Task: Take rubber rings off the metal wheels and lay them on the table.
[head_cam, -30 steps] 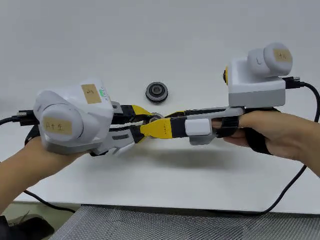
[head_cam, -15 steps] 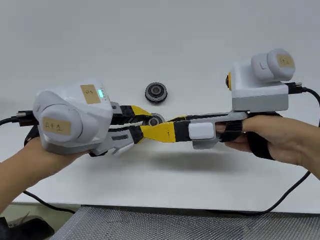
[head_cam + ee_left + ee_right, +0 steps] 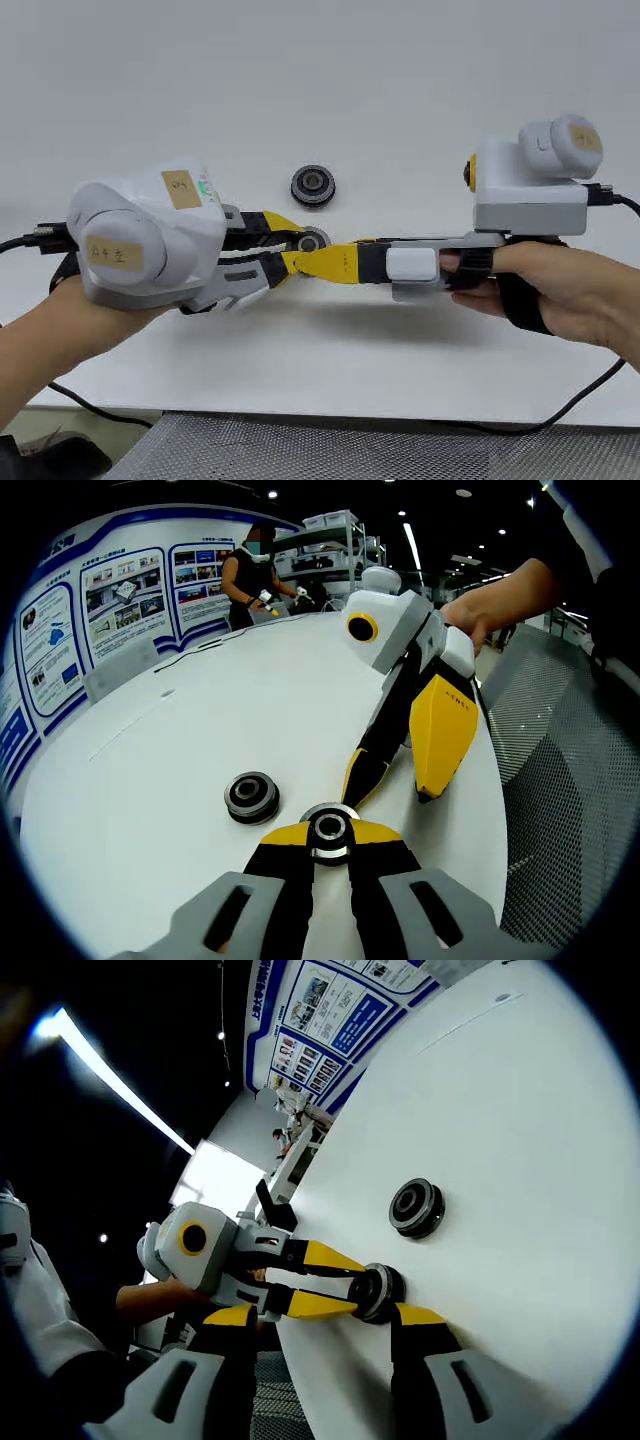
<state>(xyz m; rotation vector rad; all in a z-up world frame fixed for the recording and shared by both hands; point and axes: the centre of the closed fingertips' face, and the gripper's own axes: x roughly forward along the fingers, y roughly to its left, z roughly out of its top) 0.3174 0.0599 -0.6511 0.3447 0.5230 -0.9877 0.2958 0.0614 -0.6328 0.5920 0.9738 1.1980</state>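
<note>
Head view: white-and-grey left gripper (image 3: pixel 297 248) with yellow-and-black jaws, pinched on a small round metal wheel (image 3: pixel 312 240) held just above the white table (image 3: pixel 450 370). Matching right gripper (image 3: pixel 310 263) reaching in from the opposite side, seen edge-on, tips just below the wheel. Left gripper view: held wheel face-on, bright silver flange around a dark hub. Also there, the right gripper's yellow jaws spread apart, one tip near the wheel; contact cannot be told. Right gripper view: own jaws wide apart either side of the left gripper's tips, plus the held wheel's dark outer band. Common to all three: second wheel with black rubber ring (image 3: pixel 313 185), flat on the table, apart from both grippers. Smooth matte tabletop; glossy plastic housings.
</note>
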